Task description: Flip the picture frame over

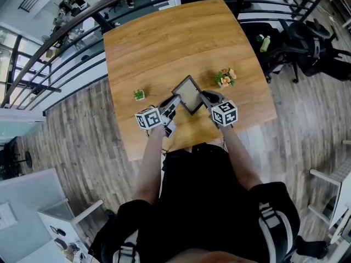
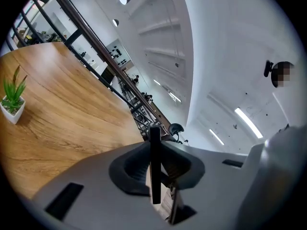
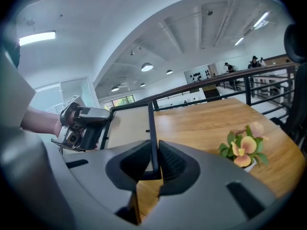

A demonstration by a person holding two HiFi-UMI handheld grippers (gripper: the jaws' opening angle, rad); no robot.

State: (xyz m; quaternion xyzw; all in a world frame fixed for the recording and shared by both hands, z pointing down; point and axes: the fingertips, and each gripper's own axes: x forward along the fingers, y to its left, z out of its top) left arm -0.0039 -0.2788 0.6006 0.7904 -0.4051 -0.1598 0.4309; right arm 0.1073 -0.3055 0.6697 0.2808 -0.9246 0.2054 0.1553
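Picture frame: the picture frame (image 1: 189, 93) is near the front edge of the table, between the two grippers, and shows as a diamond in the head view. In the right gripper view it stands tilted up, its pale panel (image 3: 125, 123) inside a dark border. Whether any corner rests on the wood cannot be told.
Left gripper: the left gripper (image 1: 174, 101) has its jaws closed on the frame's lower-left edge. In its own view the thin dark edge (image 2: 154, 162) runs upright between the two pads.
Right gripper: the right gripper (image 1: 206, 97) clamps the frame's lower-right edge, with both pads pressed against the dark border (image 3: 152, 128). The left gripper (image 3: 86, 123) shows across the panel, on the far side.
Surface: the wooden table (image 1: 164, 43) has a light, warm grain and a squarish top with rounded corners.
On the table: a small green plant (image 1: 139, 95) in a white pot stands to the left of the frame. A pot of orange flowers (image 1: 225, 76) stands to its right. Both are apart from the frame.
Room: a dark metal railing (image 1: 66, 43) curves behind the table over a lower office floor. The floor (image 1: 71, 125) is grey-brown planks. A black office chair (image 1: 307, 48) stands at the right, with a green bottle (image 1: 265, 43) beside it.
Ceiling: the ceiling is white and ribbed, with round lamps (image 3: 147, 67) and strip lights.
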